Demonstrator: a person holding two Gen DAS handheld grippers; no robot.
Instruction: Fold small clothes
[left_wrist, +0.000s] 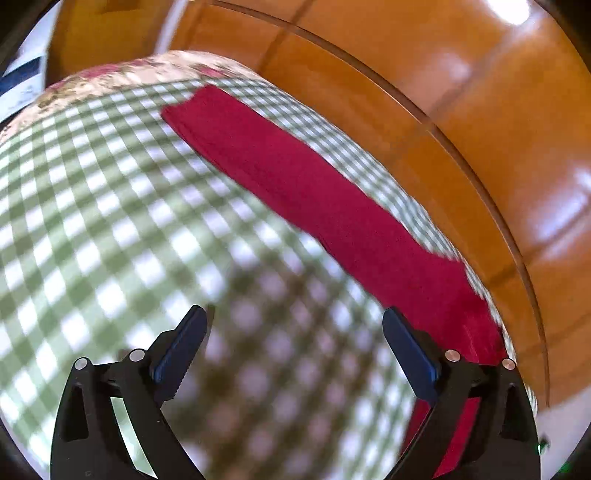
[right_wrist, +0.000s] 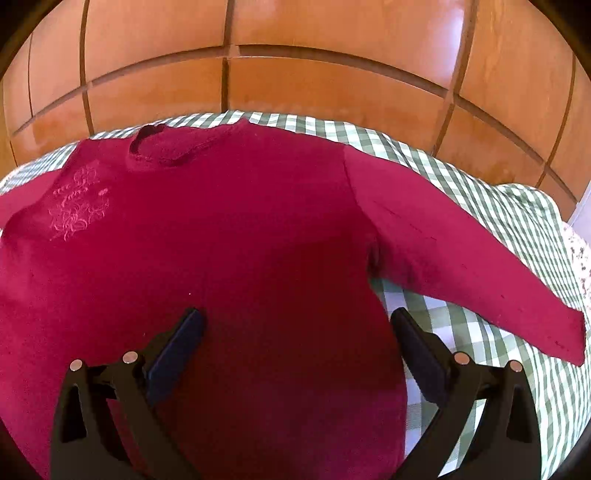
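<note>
A small crimson sweater (right_wrist: 229, 236) lies spread flat on the green-and-white checked cloth (right_wrist: 480, 325), neck hole toward the far edge, pale embroidery on its chest at the left. One sleeve (right_wrist: 461, 266) stretches out to the right. My right gripper (right_wrist: 295, 325) hovers open over the sweater's body, nothing between its fingers. In the left wrist view the other sleeve (left_wrist: 314, 192) runs diagonally from upper left to lower right. My left gripper (left_wrist: 293, 325) stands open above bare checked cloth (left_wrist: 110, 221), its right finger (left_wrist: 406, 350) close beside the sleeve, apart from it as far as I can tell.
An orange-brown tiled floor (right_wrist: 295, 92) lies beyond the far edge of the cloth. A floral fabric border (left_wrist: 129, 74) shows at the cloth's far end in the left wrist view, and again at the right edge (right_wrist: 580, 258) in the right wrist view.
</note>
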